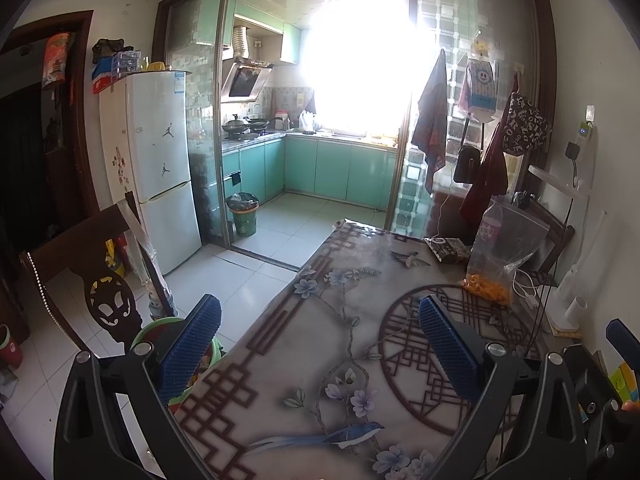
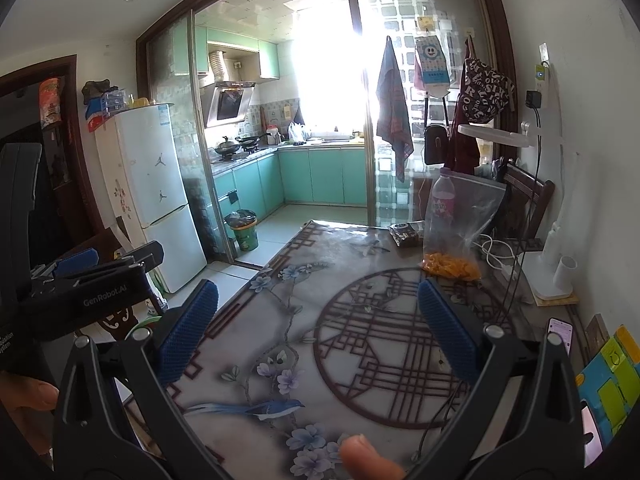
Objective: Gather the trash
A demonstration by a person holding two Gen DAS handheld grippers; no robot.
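Note:
At the table's far right stands a clear plastic bag (image 1: 500,252) (image 2: 460,224) with orange scraps at its bottom and a pink-labelled bottle (image 2: 444,196) behind it. A dark crumpled wrapper (image 1: 446,249) (image 2: 406,234) lies just left of the bag. My left gripper (image 1: 320,320) is open over the table's near left edge, nothing between its blue pads. My right gripper (image 2: 320,312) is open too, over the round lattice pattern, well short of the bag. A green trash bin (image 1: 243,214) (image 2: 244,230) stands on the kitchen floor beyond the sliding door.
The table (image 2: 288,312) has a flowered cover. A white lamp base (image 2: 554,276), cables and a phone (image 2: 560,330) sit at the right edge. A dark wooden chair (image 1: 80,280) and a green bowl (image 1: 160,326) are at the left. A white fridge (image 1: 160,160) stands by the doorway.

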